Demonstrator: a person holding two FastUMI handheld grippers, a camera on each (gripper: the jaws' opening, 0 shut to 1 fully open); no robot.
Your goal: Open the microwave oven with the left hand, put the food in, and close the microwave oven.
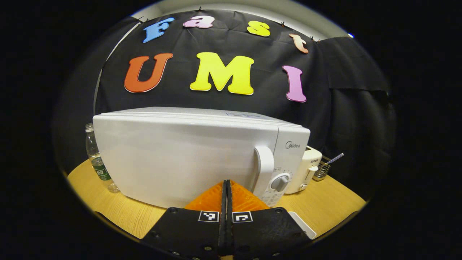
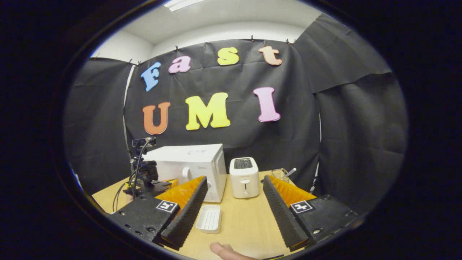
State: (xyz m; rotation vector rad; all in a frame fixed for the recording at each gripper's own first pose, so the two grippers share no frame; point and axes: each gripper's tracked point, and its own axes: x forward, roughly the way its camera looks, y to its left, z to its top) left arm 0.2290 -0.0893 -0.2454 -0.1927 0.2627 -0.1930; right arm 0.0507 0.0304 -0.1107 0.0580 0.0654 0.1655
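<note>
The white microwave (image 1: pixel 187 155) stands on the wooden table with its door closed; the upright door handle (image 1: pixel 264 169) is at the door's right side. My left gripper (image 1: pixel 226 184) is shut with nothing in it, close in front of the door, just left of the handle. In the right gripper view the microwave (image 2: pixel 191 164) is farther off, with the left gripper (image 2: pixel 170 182) before it. My right gripper (image 2: pixel 234 179) is open and holds nothing. A small white ribbed tray (image 2: pixel 208 218) lies on the table near its left finger (image 2: pixel 186 209); its corner (image 1: pixel 302 224) shows beside the left gripper.
A white toaster (image 2: pixel 244 177) stands right of the microwave, with a wire basket holding a spoon (image 2: pixel 281 174) beyond it. A plastic water bottle (image 1: pixel 96 159) is left of the microwave. A person's fingertip (image 2: pixel 223 251) rests at the table's (image 2: pixel 245 224) near edge.
</note>
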